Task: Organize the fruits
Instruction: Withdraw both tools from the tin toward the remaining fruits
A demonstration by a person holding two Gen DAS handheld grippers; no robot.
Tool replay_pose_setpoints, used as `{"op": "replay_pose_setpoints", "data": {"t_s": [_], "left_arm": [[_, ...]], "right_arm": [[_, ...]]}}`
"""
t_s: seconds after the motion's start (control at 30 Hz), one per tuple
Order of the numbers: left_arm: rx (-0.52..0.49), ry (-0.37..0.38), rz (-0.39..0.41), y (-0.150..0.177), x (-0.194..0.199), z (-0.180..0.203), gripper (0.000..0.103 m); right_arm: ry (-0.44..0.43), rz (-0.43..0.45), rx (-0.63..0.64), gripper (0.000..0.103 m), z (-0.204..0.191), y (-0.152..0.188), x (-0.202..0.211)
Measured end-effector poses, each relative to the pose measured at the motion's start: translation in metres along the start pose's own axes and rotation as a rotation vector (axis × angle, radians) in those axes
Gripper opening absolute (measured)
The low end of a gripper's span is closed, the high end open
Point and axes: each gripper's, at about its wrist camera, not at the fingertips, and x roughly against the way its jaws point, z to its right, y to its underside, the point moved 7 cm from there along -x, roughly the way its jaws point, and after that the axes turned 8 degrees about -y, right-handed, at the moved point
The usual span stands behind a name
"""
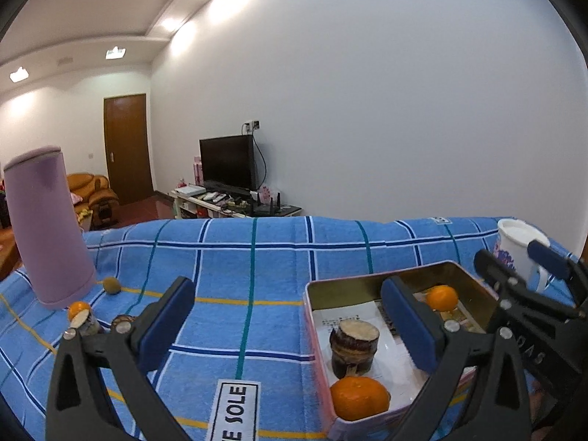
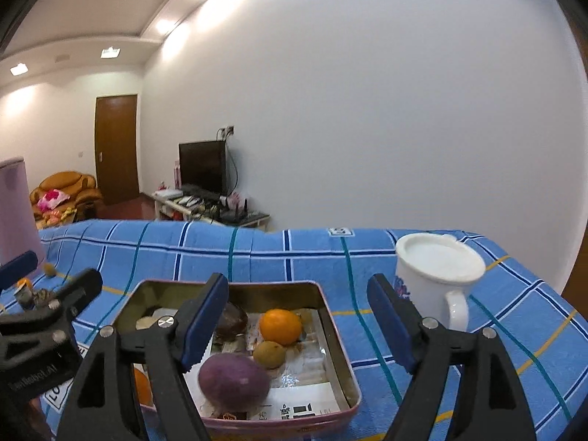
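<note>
Two grippers hover over a blue checked cloth (image 2: 257,253). The left gripper (image 1: 290,325) and right gripper (image 2: 297,325) both gape empty. Fruit sits in the tin (image 2: 332,334) at lower centre: an orange (image 2: 280,326) and a purple fruit (image 2: 233,380).

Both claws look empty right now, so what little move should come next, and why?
Probably swing the left claw toward the purple bottle and pick up the small orange beside it. The tin already holds several fruits, while that orange and a small brown fruit still lie on the blue cloth. The right claw, also open and empty, hangs over the tin.
</note>
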Motion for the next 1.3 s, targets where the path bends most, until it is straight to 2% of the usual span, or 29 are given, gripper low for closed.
{"op": "replay_pose_setpoints", "data": {"t_s": [0.2, 0.87, 1.3], "left_arm": [[-0.038, -0.005, -0.008, 0.005, -0.001, 0.002, 0.103], [-0.008, -0.003, -0.019, 0.011, 0.008, -0.021, 0.103], [-0.069, -0.011, -0.029, 0.015, 0.010, -0.033, 0.103]], "right_arm": [[-0.025, -0.005, -0.008, 0.079, -0.001, 0.001, -0.003], [-0.029, 0.010, -0.036, 0.079, -0.014, 0.005, 0.006], [-0.033, -0.050, -0.080, 0.079, -0.025, 0.012, 0.000]]}}
